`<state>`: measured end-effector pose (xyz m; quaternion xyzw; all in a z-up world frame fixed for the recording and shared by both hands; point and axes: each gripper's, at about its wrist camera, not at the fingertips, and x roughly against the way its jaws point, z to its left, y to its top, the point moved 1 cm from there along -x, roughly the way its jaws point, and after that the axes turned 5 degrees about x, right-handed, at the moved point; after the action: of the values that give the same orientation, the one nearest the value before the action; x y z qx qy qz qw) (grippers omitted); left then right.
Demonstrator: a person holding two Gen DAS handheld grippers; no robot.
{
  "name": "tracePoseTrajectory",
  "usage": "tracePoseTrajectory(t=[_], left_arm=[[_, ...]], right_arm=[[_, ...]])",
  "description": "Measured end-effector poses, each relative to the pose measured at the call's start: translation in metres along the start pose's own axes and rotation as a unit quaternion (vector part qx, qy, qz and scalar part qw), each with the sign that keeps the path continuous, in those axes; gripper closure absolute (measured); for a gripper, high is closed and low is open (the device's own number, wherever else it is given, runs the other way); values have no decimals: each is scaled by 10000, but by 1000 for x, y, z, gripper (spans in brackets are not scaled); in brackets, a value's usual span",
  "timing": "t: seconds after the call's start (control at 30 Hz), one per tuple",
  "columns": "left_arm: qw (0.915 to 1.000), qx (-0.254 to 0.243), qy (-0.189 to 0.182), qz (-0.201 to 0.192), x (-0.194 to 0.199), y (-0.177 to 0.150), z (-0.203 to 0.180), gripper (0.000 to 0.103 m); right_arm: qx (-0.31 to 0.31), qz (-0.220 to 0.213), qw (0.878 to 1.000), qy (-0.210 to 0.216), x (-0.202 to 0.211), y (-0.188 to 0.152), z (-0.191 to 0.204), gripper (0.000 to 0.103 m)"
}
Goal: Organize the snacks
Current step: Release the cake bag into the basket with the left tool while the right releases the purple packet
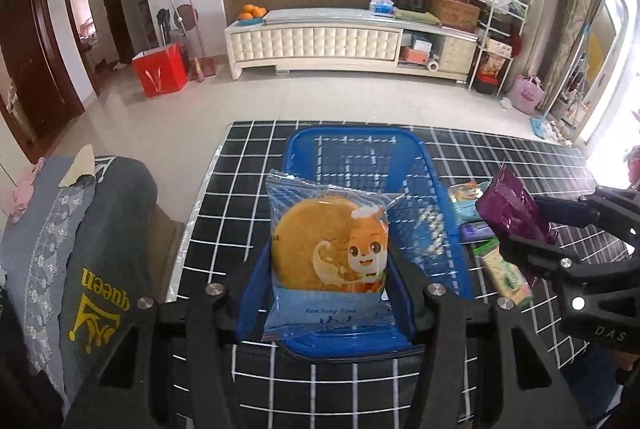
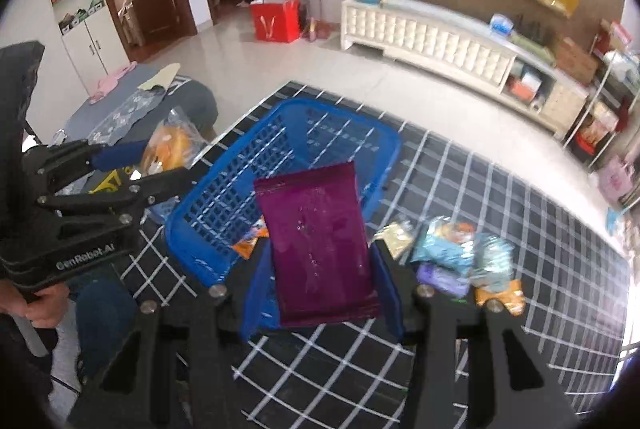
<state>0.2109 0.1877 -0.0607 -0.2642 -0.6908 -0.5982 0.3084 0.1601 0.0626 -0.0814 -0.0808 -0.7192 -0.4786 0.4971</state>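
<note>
Step in hand: loading. Both grippers carry a snack above the blue perforated plastic basket (image 1: 436,197), which stands on the black tablecloth with a white grid (image 1: 248,189).

Left gripper (image 1: 326,265): fingers pinching a light-blue clear-windowed packet holding a round golden cake, printed with a cartoon squirrel (image 1: 326,249). Packet held upright over the near end of the basket, face toward the camera. In the right wrist view this gripper comes in from the left, level, at the basket's near-left rim, with the person's hand (image 2: 42,303) wrapped on its grip.

Right gripper (image 2: 324,265): fingers pinching a glossy purple foil sachet (image 2: 320,241) by its lower part, the sachet tilted up and away, over the basket's near-right corner. Seen from the left wrist view, the gripper reaches in from the right, angled toward the basket.

Basket contents: one orange wrapper (image 2: 246,243) visible on the floor; the rest looks bare.

Remaining stock: a loose pile of mixed snack packets (image 2: 460,257), teal, lilac, orange and beige, on the cloth just right of the basket.

Next move, as judged: lower each packet inside the rim and part the fingers, one gripper at a time to avoid crowding.
</note>
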Motion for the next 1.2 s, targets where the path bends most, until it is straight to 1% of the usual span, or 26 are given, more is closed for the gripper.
tracePoseTrajectory(t=[0.03, 0.13, 0.23, 0.33, 0.4, 0.47, 0.63, 0.73, 0.9, 0.97, 1.03, 1.13, 1.2], left_arm=[[10000, 19, -16, 50, -4, 1, 4, 51], [9997, 79, -62, 238, -21, 0, 12, 51], [9990, 106, -173, 388, -37, -3, 16, 51], [9980, 68, -261, 566, -51, -8, 15, 51], [9973, 65, -316, 663, -57, -11, 14, 51], [9965, 0, -339, 757, -63, -14, 14, 51], [9961, -143, -408, 765, -67, -18, 13, 51], [9955, -164, -425, 833, -68, -19, 11, 50], [9951, -221, -449, 856, -64, -24, 11, 49], [9950, -256, -441, 864, -64, -26, 12, 48], [9952, -261, -347, 874, -62, -26, 11, 47], [9959, -307, -301, 799, -56, -28, 10, 47], [9968, -284, -300, 691, -49, -28, 10, 47]], right_arm=[[-11, 48, 10000, 43, -5, 1, 1, 49], [109, 169, 9997, -112, -21, 4, 8, 49], [108, 312, 9994, -104, -35, 5, 10, 49], [223, 431, 9986, -199, -47, 3, 15, 49], [309, 533, 9980, -140, -52, 1, 18, 49], [397, 573, 9972, -254, -55, -1, 20, 49], [634, 645, 9952, -376, -59, -5, 28, 49], [724, 714, 9944, -301, -62, -1, 32, 49], [788, 759, 9932, -398, -65, 0, 36, 47], [763, 778, 9931, -443, -66, 1, 36, 45], [733, 729, 9936, -461, -65, 0, 35, 36], [663, 623, 9949, -439, -58, -1, 33, 27], [684, 554, 9954, -389, -50, -1, 34, 24]])
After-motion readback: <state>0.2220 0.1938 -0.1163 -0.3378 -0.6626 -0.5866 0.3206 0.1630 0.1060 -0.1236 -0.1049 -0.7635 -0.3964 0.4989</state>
